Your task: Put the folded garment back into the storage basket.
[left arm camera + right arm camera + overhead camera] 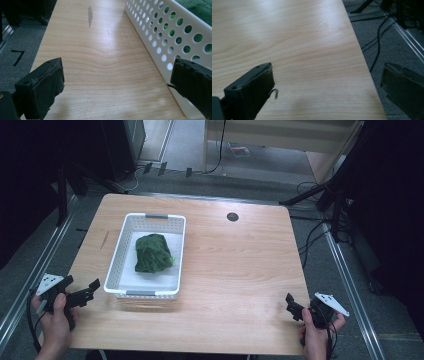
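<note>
A wooden table [240, 270] bears a round dark grommet [232, 217] near its far edge. Beyond the table, cables [312, 237] trail over grey floor [190, 150].

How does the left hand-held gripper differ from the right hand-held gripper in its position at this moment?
The left hand-held gripper sits close beside the white basket holding the green cloth; the right hand-held gripper is far from it, over bare table. The left is by the table's left edge, the right near the front right corner. Both have open, empty jaws.
</note>
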Action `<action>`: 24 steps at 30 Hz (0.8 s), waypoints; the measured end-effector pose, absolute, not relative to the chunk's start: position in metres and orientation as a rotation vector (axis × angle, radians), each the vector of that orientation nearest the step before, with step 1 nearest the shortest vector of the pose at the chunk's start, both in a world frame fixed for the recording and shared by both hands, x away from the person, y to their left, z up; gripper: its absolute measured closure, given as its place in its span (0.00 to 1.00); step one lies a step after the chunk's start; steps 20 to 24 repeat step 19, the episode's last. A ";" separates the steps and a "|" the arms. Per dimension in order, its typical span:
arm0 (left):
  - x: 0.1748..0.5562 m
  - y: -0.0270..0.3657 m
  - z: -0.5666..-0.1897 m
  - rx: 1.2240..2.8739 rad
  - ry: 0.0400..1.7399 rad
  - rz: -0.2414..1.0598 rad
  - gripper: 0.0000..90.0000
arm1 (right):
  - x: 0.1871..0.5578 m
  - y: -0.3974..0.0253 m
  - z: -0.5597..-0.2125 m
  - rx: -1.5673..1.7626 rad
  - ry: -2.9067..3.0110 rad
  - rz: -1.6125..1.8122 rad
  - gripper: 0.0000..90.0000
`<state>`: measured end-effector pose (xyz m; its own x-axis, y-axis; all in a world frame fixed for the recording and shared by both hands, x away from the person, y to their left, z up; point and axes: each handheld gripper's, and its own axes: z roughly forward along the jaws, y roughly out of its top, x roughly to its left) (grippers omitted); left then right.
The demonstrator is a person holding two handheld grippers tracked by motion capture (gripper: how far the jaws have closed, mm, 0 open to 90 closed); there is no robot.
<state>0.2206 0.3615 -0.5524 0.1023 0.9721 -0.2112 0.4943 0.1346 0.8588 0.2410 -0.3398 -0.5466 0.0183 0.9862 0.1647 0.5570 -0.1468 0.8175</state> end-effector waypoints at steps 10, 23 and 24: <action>0.221 0.360 -0.552 1.496 1.517 0.679 0.00 | 0.243 -0.339 -0.548 1.786 1.543 1.032 0.00; 0.222 0.360 -0.552 1.496 1.526 0.676 0.00 | 0.245 -0.338 -0.548 1.791 1.554 1.027 0.00; 0.222 0.360 -0.552 1.496 1.526 0.676 0.00 | 0.245 -0.338 -0.548 1.791 1.554 1.027 0.00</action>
